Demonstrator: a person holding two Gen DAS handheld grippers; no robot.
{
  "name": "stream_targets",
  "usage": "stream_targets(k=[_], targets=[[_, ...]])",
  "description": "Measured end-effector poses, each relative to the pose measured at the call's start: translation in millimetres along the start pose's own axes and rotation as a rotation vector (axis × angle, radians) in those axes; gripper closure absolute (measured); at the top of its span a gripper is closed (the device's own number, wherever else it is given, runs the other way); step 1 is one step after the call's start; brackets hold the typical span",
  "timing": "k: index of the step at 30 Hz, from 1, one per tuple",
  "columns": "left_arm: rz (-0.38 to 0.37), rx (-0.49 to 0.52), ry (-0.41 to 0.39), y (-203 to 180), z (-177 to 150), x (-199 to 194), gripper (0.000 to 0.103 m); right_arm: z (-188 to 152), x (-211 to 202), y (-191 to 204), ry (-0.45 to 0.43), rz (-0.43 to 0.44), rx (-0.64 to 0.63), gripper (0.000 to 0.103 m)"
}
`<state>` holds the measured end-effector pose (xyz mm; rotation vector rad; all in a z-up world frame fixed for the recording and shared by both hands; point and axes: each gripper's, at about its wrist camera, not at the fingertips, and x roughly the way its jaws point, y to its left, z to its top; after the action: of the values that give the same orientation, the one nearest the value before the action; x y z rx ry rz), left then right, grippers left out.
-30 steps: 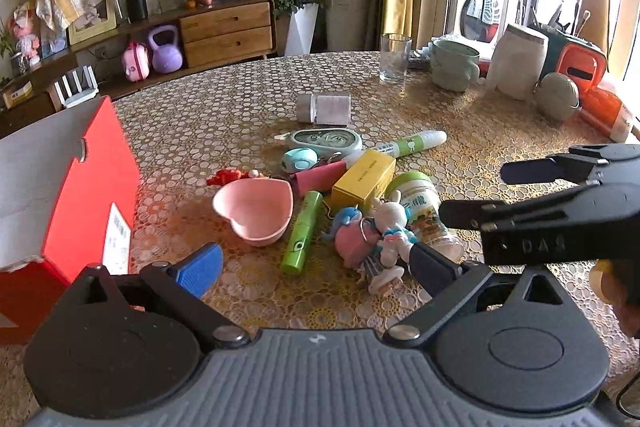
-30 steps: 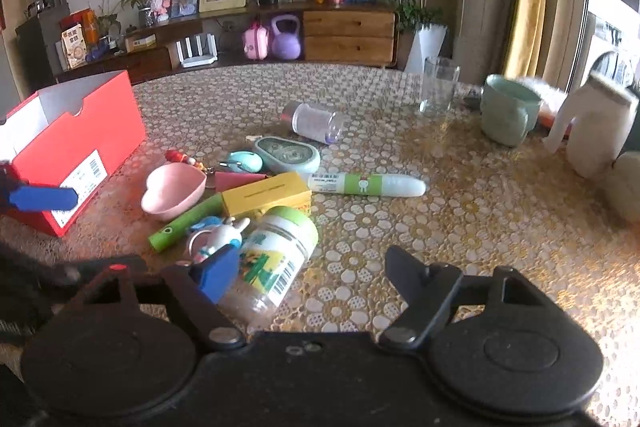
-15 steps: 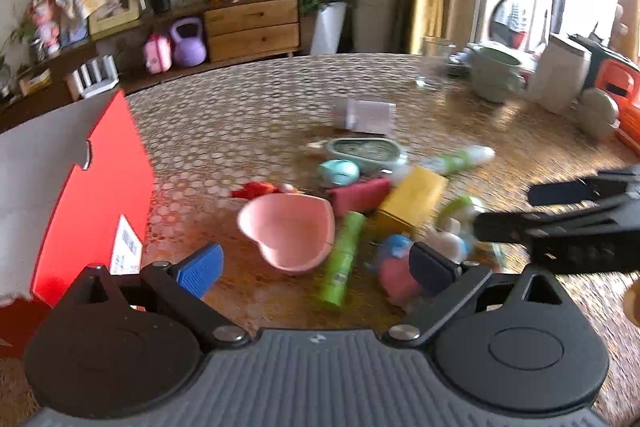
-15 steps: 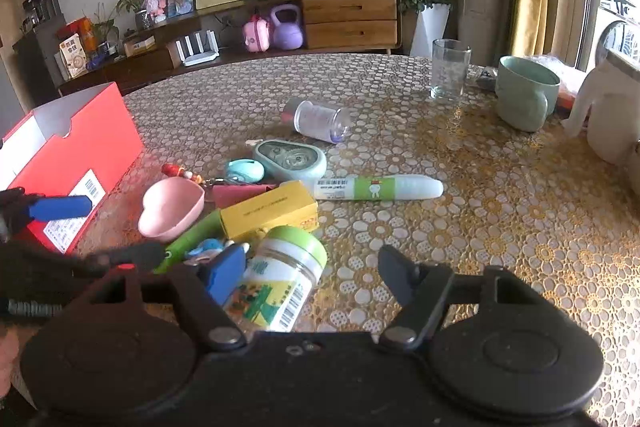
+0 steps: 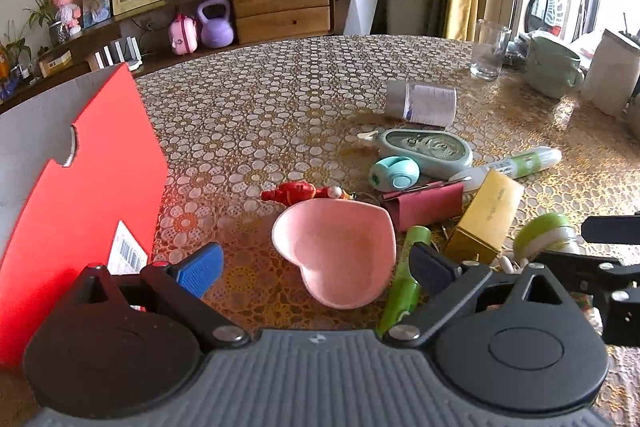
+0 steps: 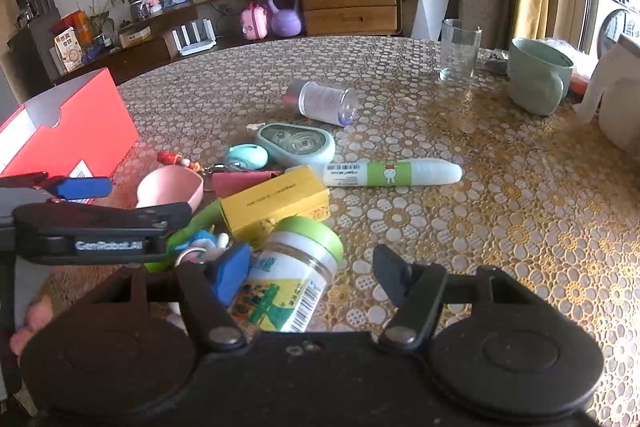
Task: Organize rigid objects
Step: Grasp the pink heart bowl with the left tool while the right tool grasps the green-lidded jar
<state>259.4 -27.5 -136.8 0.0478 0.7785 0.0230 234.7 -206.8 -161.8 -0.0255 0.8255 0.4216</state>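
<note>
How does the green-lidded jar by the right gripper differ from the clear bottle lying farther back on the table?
The green-lidded jar has a bright green cap and a colourful green and yellow label with a barcode; the clear bottle has a silvery cap and a pale printed label. The jar lies in the clutter against the yellow box, between the open right gripper's fingers; the bottle lies alone, apart from the pile. Both lie on their sides.

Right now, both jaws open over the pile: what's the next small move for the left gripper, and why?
Probably ease the left gripper down and forward onto the pink heart-shaped dish. Its jaws are open and empty, the dish sits almost centred between them, upright and apart from the red cardboard box on the left, where it could then go. The right gripper frames the green-lidded jar.
</note>
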Motion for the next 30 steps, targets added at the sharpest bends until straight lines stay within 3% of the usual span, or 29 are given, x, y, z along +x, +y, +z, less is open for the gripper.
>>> stream_targets(k=[3, 6, 8, 10, 20, 30], targets=[[-0.002, -0.010, -0.007, 0.4, 2.4, 5.8, 0.003, 0.1, 5.9, 0.2, 0.030, 0.020, 0.026, 0.036], [-0.010, -0.017, -0.008, -0.2, 7.1, 9.4, 0.013, -0.1, 9.6, 3.0, 0.041, 0.039, 0.036, 0.041], [-0.026, -0.017, 0.012, 1.2, 9.2, 14.1, 0.027, -0.6, 11.5, 4.5, 0.051, 0.059, 0.047, 0.049], [-0.032, -0.033, 0.034, 5.1, 8.3, 18.4, 0.031, -1.0, 11.0, 5.7, 0.051, 0.060, 0.054, 0.049], [-0.021, -0.014, 0.028, 6.6, 3.9, 11.3, 0.032, -4.3, 1.3, 5.3, 0.025, 0.020, 0.058, 0.056], [-0.033, -0.012, 0.002, 8.6, 6.8, -25.4, 0.032, -3.2, -29.8, 1.8, -0.024, -0.016, 0.055, 0.059]])
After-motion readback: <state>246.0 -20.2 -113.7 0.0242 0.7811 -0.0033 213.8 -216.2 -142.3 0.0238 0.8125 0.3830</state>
